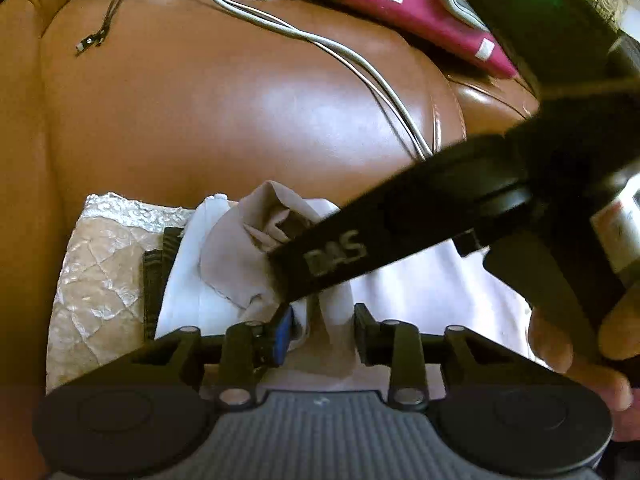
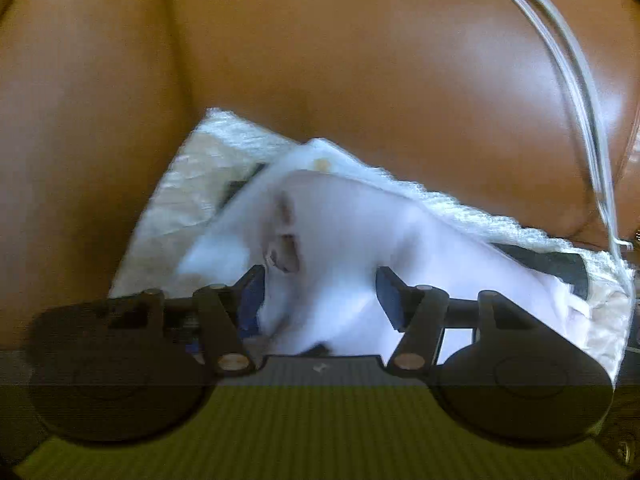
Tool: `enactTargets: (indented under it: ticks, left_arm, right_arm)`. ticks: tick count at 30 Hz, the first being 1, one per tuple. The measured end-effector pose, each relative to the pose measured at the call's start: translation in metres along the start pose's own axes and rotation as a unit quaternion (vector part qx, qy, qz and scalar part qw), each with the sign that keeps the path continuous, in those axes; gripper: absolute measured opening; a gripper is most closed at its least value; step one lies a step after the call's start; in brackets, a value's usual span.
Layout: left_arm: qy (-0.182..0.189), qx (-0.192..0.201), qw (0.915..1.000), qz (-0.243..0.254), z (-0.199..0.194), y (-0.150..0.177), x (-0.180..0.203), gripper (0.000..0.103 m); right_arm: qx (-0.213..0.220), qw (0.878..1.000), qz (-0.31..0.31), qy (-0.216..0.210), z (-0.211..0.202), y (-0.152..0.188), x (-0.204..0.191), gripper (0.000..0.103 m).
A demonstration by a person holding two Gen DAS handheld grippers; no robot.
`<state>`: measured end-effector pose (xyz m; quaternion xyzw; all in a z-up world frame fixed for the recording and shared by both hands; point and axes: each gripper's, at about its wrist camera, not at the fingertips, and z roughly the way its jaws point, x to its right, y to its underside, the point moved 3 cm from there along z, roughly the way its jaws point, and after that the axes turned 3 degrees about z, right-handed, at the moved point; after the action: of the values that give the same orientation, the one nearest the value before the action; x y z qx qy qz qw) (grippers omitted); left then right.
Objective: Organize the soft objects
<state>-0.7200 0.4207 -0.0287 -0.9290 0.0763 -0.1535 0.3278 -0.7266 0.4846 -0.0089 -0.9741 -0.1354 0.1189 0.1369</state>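
White cloth is bunched between both claws, the left and right spread wide, gripping nothing, so closing may snag the beige rag too.

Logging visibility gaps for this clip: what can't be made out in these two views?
- Left wrist view: the right gripper crosses the white cloth; its fingertips sink into the beige cloth, so its grasp is hidden.
- Left gripper: cloth fills its gap; contact unclear.
- Right wrist view: motion blur smears the white cloth.
- Dark item under the cloth: mostly covered, unidentifiable.
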Motion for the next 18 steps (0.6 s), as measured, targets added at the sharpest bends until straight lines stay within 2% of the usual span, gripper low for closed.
enactTargets:
  ticks: [3, 6, 8, 11, 14, 16, 18]
  left_arm:
    - [0.000, -0.001, 1.0000, 0.008, 0.000, 0.000, -0.001, 0.048]
    - [0.008, -0.001, 1.0000, 0.000, -0.004, -0.002, -0.010, 0.059]
    - [0.025, -0.009, 0.9996, -0.005, -0.003, -0.005, -0.015, 0.062]
    - [0.047, -0.031, 0.9982, 0.018, 0.003, -0.012, -0.016, 0.063]
    - [0.085, -0.063, 0.9941, 0.028, 0.018, -0.020, -0.018, 0.065]
    - [0.091, -0.078, 0.9924, 0.025, 0.031, -0.023, -0.023, 0.066]
    - [0.098, -0.088, 0.9910, 0.021, 0.039, -0.024, -0.027, 0.067]
  right_arm:
    - [0.008, 0.999, 0.047, -0.002, 0.006, 0.010, 0.022, 0.068]
    - [0.017, 0.993, 0.110, -0.041, 0.005, 0.023, 0.046, 0.068]
    - [0.023, 0.989, 0.133, -0.059, 0.003, 0.029, 0.056, 0.068]
    - [0.029, 0.983, 0.158, -0.085, 0.001, 0.035, 0.067, 0.066]
    - [0.035, 0.976, 0.183, -0.110, -0.002, 0.042, 0.077, 0.066]
    - [0.039, 0.972, 0.196, -0.126, -0.005, 0.046, 0.084, 0.068]
    - [0.041, 0.971, 0.199, -0.124, -0.006, 0.048, 0.085, 0.068]
